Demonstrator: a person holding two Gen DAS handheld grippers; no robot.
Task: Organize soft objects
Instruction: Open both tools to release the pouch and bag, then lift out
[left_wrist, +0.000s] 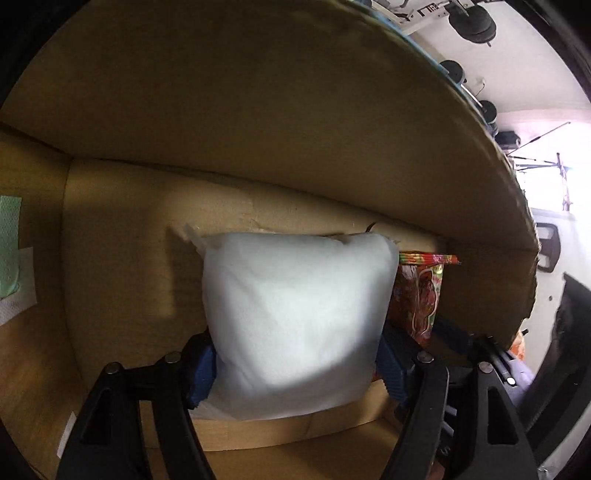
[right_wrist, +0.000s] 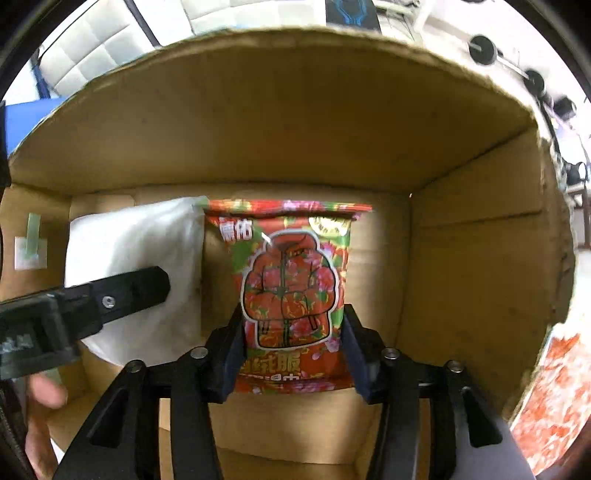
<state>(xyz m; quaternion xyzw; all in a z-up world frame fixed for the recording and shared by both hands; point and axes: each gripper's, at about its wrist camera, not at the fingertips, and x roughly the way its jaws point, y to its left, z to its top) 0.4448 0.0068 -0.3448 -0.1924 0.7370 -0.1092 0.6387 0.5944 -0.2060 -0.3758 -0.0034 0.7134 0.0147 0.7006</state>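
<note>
A white pillow (left_wrist: 295, 306) lies low in a cardboard box (left_wrist: 258, 110), against its far wall. My left gripper (left_wrist: 295, 365) is shut on the pillow's near end, with a blue pad pressing in on each side. To the right of the pillow is a red flowered packet (right_wrist: 291, 280) printed with a jacket picture; it also shows beside the pillow in the left wrist view (left_wrist: 417, 295). My right gripper (right_wrist: 293, 343) points down into the box and is shut on the packet's lower half, which narrows between the pads. In the right wrist view the pillow (right_wrist: 140, 236) lies under a black finger (right_wrist: 129, 288) of the left gripper.
The box walls (right_wrist: 480, 240) rise on every side of both grippers. A green and white label (left_wrist: 11, 258) is stuck to the left wall. A person's hand (right_wrist: 44, 391) shows at the lower left. A red patterned cloth (right_wrist: 546, 398) lies outside the box, to its right.
</note>
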